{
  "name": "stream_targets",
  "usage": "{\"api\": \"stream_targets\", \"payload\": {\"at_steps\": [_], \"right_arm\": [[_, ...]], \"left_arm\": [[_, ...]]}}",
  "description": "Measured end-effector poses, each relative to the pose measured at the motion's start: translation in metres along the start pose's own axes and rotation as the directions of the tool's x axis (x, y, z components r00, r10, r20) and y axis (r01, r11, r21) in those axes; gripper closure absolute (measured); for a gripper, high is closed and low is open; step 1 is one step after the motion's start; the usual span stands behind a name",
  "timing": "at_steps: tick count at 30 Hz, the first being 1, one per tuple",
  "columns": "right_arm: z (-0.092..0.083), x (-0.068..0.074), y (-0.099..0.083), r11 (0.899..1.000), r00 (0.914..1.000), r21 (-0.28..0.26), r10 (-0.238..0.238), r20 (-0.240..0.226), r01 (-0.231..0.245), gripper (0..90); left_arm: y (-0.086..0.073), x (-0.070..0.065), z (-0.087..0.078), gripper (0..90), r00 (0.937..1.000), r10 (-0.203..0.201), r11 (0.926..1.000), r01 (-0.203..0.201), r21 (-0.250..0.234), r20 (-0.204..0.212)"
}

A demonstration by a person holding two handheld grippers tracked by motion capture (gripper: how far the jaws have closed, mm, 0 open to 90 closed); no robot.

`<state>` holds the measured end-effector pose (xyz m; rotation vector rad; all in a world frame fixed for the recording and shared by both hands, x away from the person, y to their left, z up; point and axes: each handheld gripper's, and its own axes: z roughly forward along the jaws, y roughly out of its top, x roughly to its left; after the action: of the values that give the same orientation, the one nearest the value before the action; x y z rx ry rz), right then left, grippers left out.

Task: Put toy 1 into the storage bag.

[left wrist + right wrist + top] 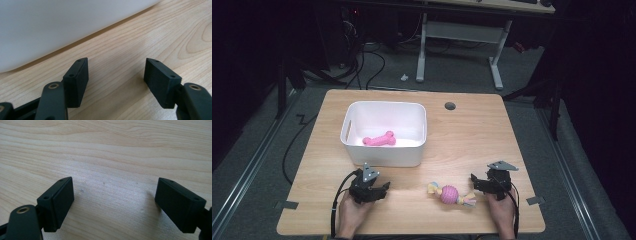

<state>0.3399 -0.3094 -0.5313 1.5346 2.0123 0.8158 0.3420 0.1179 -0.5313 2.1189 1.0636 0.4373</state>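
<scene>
Rope-ball toy (451, 194) betw. both empty, open grippers (379, 189) (476, 181); left gripper view: white bin (50, 27).

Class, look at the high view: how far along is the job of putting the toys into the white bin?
Done: the pink bone-shaped toy lies inside the white plastic bin. In hand: nothing; the left gripper and the right gripper both stand open over bare wooden table. Left: the pink ball on a pastel rope lies on the table between the grippers, nearer the right one, and is probably next to go in.
</scene>
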Motion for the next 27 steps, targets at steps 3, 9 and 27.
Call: {"api": "stream_targets", "payload": {"at_steps": [3,9,27], "right_arm": [[0.0,0.0,0.0,1.0,1.0,0.0,0.0,0.0,0.0,15.5],[-0.002,-0.0011,-0.0011,1.0,0.9999,-0.015,0.011,0.004,-0.011,28.3],[-0.0032,-0.0028,0.0019,1.0,1.0,0.019,0.004,0.006,-0.004,24.1]], "left_arm": [[-0.0007,-0.0005,0.0023,35.9,1.0,0.007,0.9998,-0.007,-0.018,-0.002],[-0.0002,-0.0005,0.0053,33.1,1.0,0.003,0.9995,-0.004,-0.031,-0.006],[-0.0003,-0.0006,0.0054,31.0,1.0,0.003,0.9996,-0.003,-0.029,-0.003]]}}
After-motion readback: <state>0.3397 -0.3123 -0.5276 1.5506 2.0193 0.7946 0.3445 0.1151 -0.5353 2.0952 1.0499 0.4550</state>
